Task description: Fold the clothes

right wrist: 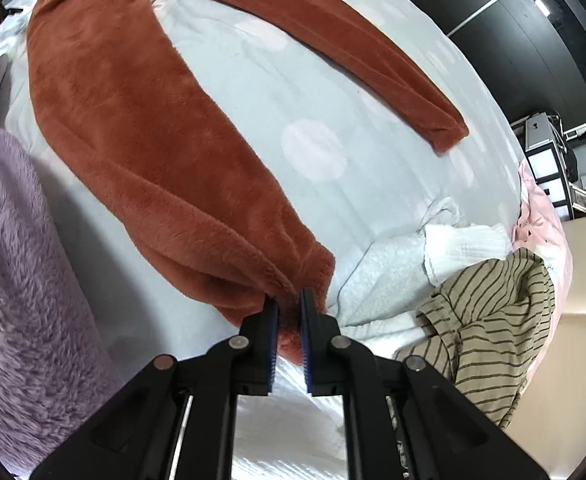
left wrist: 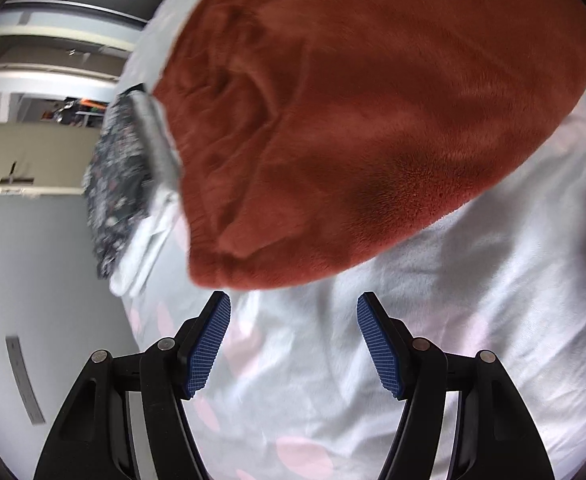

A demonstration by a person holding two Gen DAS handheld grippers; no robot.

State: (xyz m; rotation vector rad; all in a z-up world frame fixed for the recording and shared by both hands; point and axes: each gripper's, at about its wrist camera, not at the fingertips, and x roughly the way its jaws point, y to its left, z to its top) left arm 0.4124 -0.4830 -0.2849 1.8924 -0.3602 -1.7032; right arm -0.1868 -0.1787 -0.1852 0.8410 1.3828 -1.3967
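both the left gripper point(left wrist: 293, 308) and the right gripper point(right wrist: 289, 300) are matte black plastic linkages with angular arms, slotted cutouts and round silver pivot pins. their jaws carry blue ribbed pads. pale metal rails show between the right gripper's arms.

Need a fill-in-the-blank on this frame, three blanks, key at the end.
1. The right gripper is shut on the corner of the ___-coloured fleece garment.
2. The left gripper has its jaws ___, with only the bedsheet between them.
3. The garment with thin dark stripes lies beside a folded ___ towel.

Missing words: rust; open; white
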